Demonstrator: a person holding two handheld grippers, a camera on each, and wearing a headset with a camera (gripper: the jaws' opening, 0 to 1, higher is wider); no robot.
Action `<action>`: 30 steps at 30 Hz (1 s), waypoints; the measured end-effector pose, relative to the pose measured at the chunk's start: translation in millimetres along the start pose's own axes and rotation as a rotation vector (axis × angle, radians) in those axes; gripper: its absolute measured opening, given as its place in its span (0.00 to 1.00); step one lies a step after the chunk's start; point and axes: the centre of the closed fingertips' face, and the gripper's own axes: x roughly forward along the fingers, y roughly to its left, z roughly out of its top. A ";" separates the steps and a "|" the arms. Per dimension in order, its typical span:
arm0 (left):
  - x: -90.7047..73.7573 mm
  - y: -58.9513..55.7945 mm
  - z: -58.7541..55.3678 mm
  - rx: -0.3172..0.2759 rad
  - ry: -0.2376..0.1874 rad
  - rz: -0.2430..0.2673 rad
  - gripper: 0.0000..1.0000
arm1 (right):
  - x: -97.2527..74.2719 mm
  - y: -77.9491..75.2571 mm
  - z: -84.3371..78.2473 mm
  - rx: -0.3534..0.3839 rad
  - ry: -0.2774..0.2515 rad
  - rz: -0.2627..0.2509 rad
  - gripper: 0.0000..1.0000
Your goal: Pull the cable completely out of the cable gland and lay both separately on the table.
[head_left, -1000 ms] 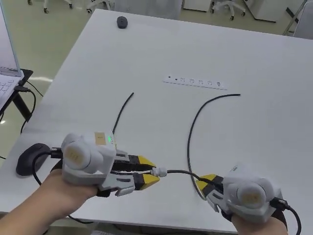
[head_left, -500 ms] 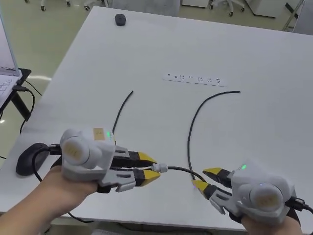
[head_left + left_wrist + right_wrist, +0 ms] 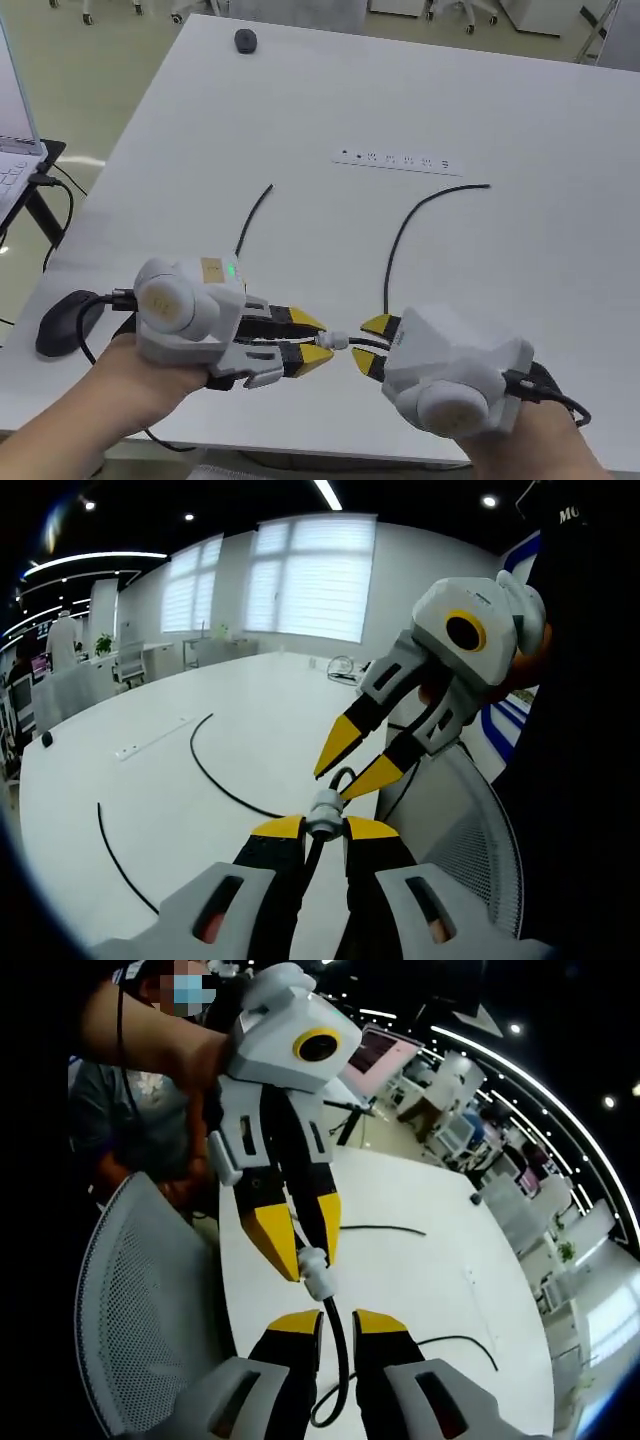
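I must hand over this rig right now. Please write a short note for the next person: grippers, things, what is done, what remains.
Left gripper: tongs shut on the small white plastic cable gland, near the front edge of the white table.
Right gripper: tongs open, straddling the long black cable right beside the gland.
The cable is threaded in the gland; the rest of it lies curved on the table.
Done: nothing separated yet.
Left to do: clamp the cable, pull it fully out, lay both apart.

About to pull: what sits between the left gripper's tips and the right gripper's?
The white cable gland at the tips of the left gripper, then a short run of black cable, clearest in the right gripper view.
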 end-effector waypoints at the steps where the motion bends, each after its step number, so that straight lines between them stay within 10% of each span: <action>1: 0.3 0.5 0.1 -0.001 -0.001 0.000 0.15 | 0.1 0.0 0.2 -0.003 0.000 0.001 0.07; 19: 5.9 0.2 -2.0 -0.008 -0.001 -0.004 0.15 | 3.4 2.3 -5.7 0.005 -0.012 0.027 0.00; 30: 4.2 9.6 3.8 0.001 -0.004 0.011 0.15 | 3.2 -16.3 -17.6 0.208 -0.048 -0.018 0.00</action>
